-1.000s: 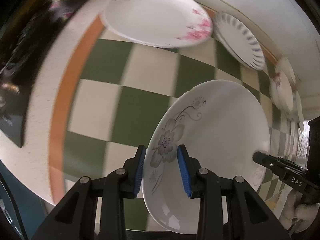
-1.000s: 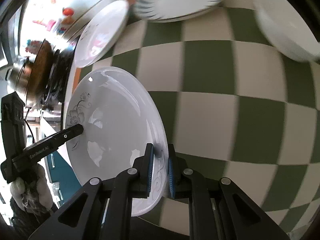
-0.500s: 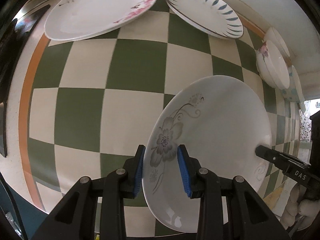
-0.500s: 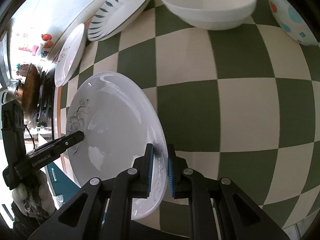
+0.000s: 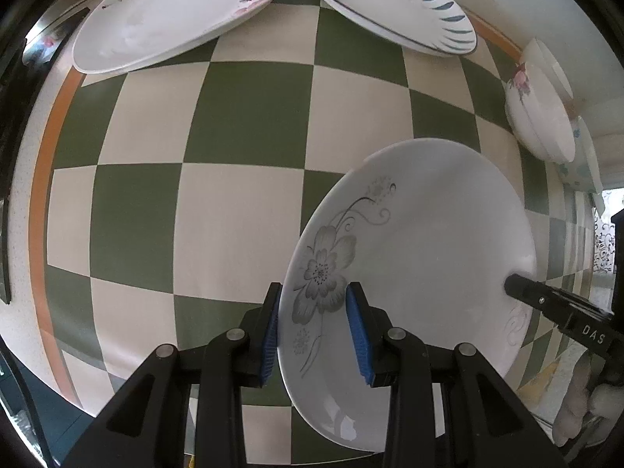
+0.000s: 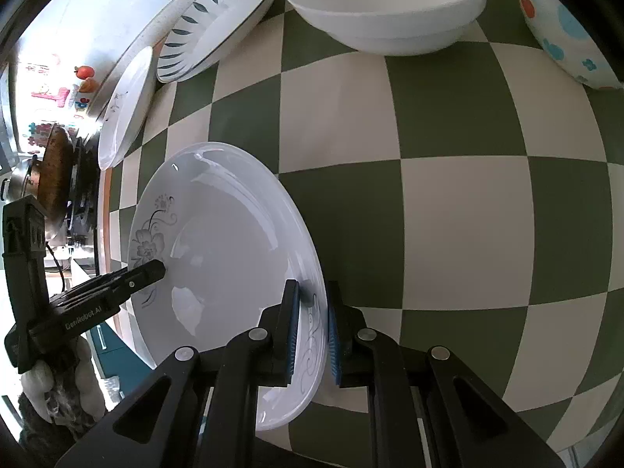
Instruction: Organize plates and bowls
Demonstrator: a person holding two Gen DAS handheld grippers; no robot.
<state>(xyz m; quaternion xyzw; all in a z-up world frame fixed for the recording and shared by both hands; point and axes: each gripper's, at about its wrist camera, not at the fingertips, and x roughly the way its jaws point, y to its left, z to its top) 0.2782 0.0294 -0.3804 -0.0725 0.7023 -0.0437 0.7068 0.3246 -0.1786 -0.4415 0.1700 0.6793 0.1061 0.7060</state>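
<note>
Close in, both tools clamp one grey-flower plate (image 5: 421,249) by opposite edges. Left tool (image 5: 312,331): blue pads either side of the rim at the flower print, closed onto it. Right tool (image 6: 314,327): pads pinching the rim at the scroll pattern, likewise closed on the plate. Plate is tilted over the green-and-cream checkered surface (image 5: 249,124); cannot tell if its lower edge touches.

Past the plate, bare checks. Further back, near the orange border, a pink-blossom plate (image 5: 175,15) lies beside a blue-leaf plate (image 5: 394,4), the two close together along the far edge. To the right of those, a white bowl (image 6: 386,4) stands upright on the surface, with a pink flower on its side in the left view. Just beyond it, a bowl with blue and orange spots (image 6: 561,27), partly cut off by the frame.

Far left in the right view: a dark pan (image 6: 54,167) on a stove, off the checkered area.
</note>
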